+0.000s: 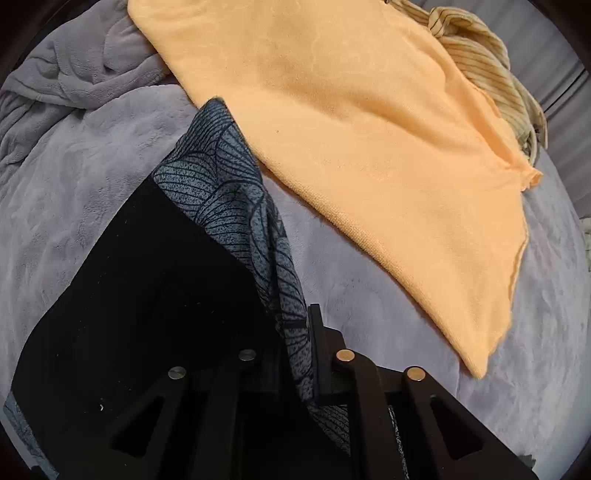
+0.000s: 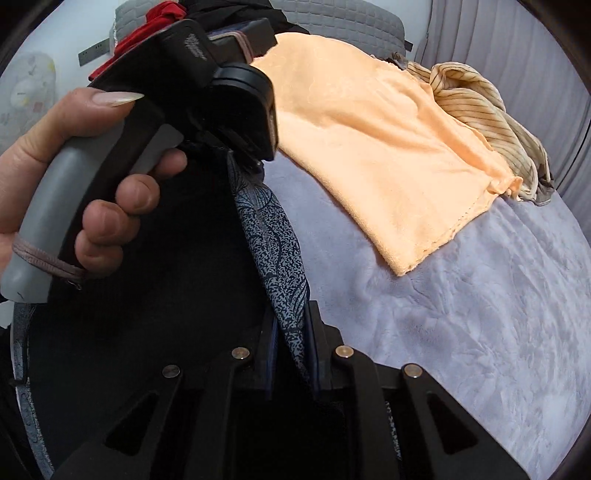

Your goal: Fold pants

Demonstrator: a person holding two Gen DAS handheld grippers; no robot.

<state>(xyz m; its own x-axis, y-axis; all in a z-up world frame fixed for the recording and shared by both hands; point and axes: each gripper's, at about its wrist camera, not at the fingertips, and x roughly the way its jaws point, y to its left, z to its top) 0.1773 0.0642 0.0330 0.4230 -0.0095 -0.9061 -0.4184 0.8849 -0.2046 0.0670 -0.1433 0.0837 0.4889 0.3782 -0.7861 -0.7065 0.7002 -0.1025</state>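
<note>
left gripper [image 1: 301, 354]: jaws clamped on the pants [image 1: 229, 206], patterned edge
right gripper [image 2: 291, 343]: pinching the same pants too
bed [image 2: 480, 314]: orange towel [image 2: 388, 147] lying beside them

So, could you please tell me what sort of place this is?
Probably a bedroom: a plush grey blanket covers a bed, loose clothes lie on it, such as an orange garment, and a padded headboard stands behind.

Matt patterned cloth pants [image 1: 236, 206] over plush, fuzzy blanket [image 1: 92, 177].
</note>
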